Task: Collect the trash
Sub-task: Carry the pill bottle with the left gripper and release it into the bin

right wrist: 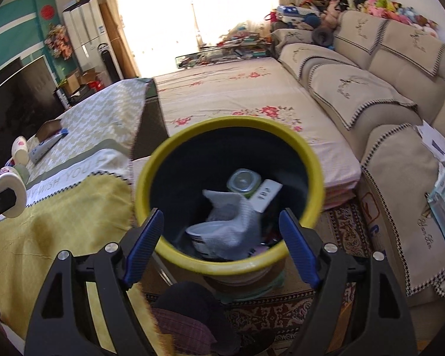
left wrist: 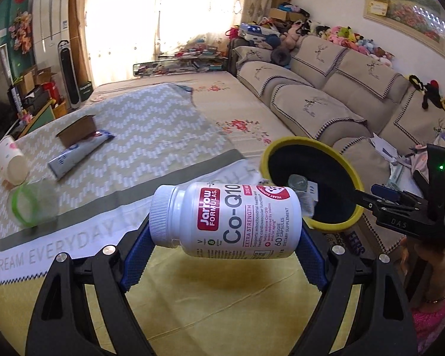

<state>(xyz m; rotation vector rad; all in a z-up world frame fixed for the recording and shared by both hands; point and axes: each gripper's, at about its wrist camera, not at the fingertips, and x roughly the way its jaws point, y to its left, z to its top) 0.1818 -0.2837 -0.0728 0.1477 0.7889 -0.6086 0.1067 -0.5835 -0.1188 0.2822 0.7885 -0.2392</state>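
Trash bottle held sideways beside the yellow-rimmed bin

Trash in play is a white supplement bottle (left wrist: 225, 219), and the left gripper (left wrist: 225, 237) is clamped on it, blue pads pressing its two sides. It hangs above the yellow cloth (left wrist: 222, 290) at the near end of the worktop (left wrist: 139, 136), not touching it. Its long axis runs nearly level, cap to the left and base to the right, the base end just beside the bin (left wrist: 311, 181) as the left camera sees it.

That bin has a yellow rim and a dark inside. The right gripper (right wrist: 222, 243) is closed on the near rim, one blue pad outside the wall and one inside, and the mouth is tilted toward the bottle. Inside lie a clear jar (right wrist: 241, 182), a white box (right wrist: 265, 195), a crumpled grey cloth (right wrist: 231, 222) and a white tub (right wrist: 204, 234), with dark room still open above them.

The bin hangs off the worktop's right edge, over the patterned rug (right wrist: 350, 237); the sofa (right wrist: 385, 95) sits beyond to the right, with a flowered mattress (right wrist: 237, 101) between.

Farther back on the worktop, well apart from the bottle, lie a green-rimmed clear cup (left wrist: 29, 204), a tipped paper cup (left wrist: 10, 160), a blue-and-white carton (left wrist: 80, 151) and a brown box (left wrist: 77, 130) touching it.
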